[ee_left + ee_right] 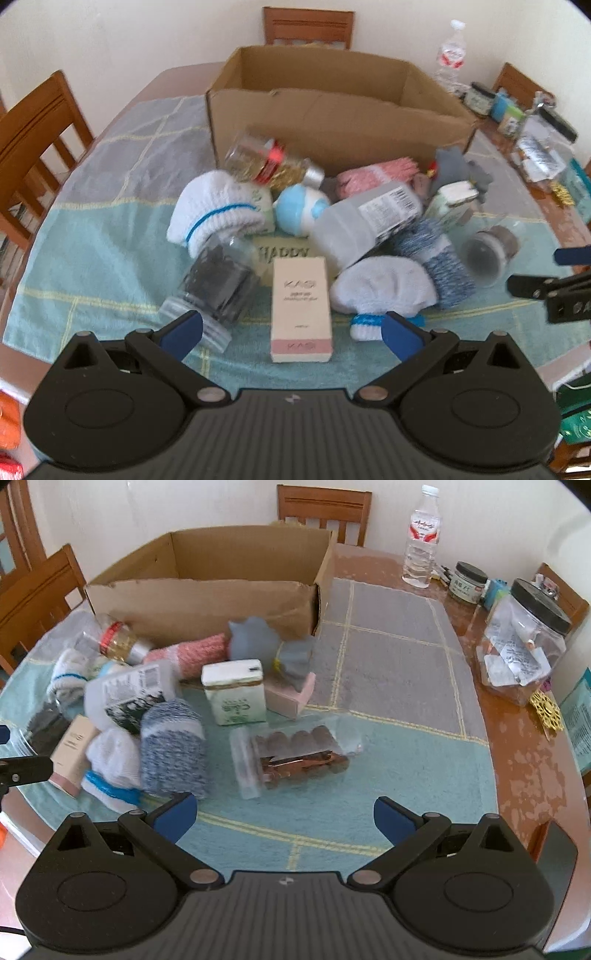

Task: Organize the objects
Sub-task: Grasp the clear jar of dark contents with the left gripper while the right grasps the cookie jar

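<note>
An open cardboard box (332, 122) stands on a teal and grey cloth (92, 258); it also shows in the right wrist view (207, 602). A pile lies in front of it: a cream and pink carton (300, 310), white socks (218, 210), a clear jar of dark clips (214, 288), a blue ball (299, 208). My left gripper (291, 332) is open, low before the carton. My right gripper (284, 818) is open and empty, just short of a clear jar of brown pieces (295, 755) lying on its side. A blue-speckled sock (173, 749) and a white-green carton (236, 692) lie close by.
Wooden chairs (33, 125) stand around the table. At the right edge are a water bottle (421, 535), a small dark-lidded jar (467, 581) and a large clear jar with a black lid (521, 642). Grey cloth (391, 657) lies right of the box.
</note>
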A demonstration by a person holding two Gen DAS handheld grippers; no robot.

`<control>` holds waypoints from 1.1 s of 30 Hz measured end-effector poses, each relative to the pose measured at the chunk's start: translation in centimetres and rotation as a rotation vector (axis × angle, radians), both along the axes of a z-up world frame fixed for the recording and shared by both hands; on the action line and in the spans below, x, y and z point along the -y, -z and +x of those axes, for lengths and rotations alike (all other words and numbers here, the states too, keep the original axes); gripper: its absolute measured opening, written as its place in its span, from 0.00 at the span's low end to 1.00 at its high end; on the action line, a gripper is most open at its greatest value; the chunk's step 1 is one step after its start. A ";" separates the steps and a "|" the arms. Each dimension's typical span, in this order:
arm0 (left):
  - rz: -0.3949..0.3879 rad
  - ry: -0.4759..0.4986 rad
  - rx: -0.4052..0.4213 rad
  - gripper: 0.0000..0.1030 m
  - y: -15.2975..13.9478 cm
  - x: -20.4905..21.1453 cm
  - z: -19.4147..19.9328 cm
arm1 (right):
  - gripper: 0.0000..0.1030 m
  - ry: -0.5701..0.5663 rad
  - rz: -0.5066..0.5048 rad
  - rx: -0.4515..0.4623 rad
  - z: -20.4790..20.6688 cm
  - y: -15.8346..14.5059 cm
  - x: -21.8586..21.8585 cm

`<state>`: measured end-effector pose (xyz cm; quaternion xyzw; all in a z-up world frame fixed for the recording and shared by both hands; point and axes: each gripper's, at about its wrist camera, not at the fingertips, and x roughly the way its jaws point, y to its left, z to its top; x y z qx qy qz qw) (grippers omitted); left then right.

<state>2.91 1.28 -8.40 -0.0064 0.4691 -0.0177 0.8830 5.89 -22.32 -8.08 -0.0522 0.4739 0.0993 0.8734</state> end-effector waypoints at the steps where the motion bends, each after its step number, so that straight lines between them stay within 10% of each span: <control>1: 0.015 -0.013 0.002 0.99 0.2 0.0 0.0 | 1.00 -0.008 -0.007 0.001 0.3 0.2 0.1; 12: 0.113 -0.145 0.009 0.99 0.9 0.2 -0.2 | 1.00 -0.080 0.013 0.012 3.8 0.8 1.5; 33: -0.111 -0.499 -0.039 0.99 1.2 -3.4 4.5 | 1.00 -0.172 0.116 -0.040 6.6 0.9 1.6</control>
